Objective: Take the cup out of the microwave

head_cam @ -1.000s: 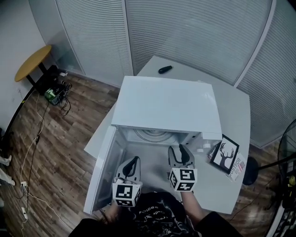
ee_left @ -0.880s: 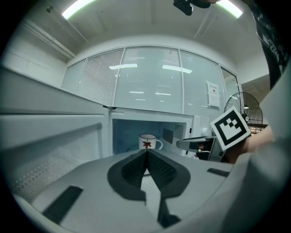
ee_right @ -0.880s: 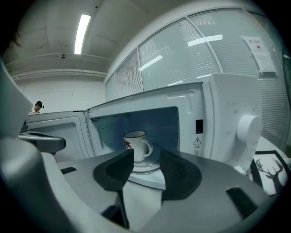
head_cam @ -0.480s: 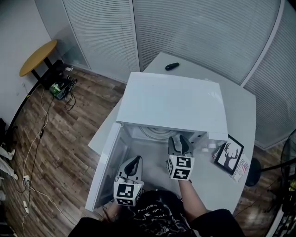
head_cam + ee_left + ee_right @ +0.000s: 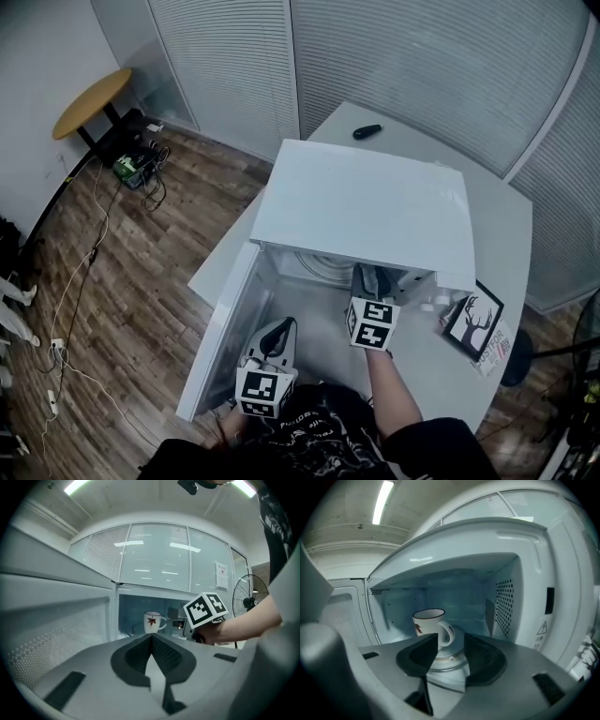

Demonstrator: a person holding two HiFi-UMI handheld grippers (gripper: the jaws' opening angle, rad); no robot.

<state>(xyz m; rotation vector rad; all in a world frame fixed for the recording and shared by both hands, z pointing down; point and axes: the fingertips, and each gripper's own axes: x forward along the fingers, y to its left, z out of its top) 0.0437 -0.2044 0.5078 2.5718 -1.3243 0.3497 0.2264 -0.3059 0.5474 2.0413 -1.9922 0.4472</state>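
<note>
Nearest the person, the left gripper (image 5: 281,325) hangs low beside the swung-open door (image 5: 223,328), its jaws pressed together on nothing. It looks parked there to leave the opening free for the other hand.

Further in, the right gripper (image 5: 451,640) sits at the mouth of the microwave (image 5: 366,202). Its jaws are a moderate way apart and empty, and the gap lines up with the handle ahead. I judge this is the approach before a grasp.

Beyond its tips the cup (image 5: 427,624), white with a red leaf, stands upright on the turntable (image 5: 447,663) inside the cavity. It is apart from the jaws, and its handle is turned toward the opening, which should make it easy to catch.

Past the microwave, a dark remote (image 5: 367,131) lies on the counter (image 5: 511,234), and a framed deer picture (image 5: 472,322) sits to the right, clear of the reach.
</note>
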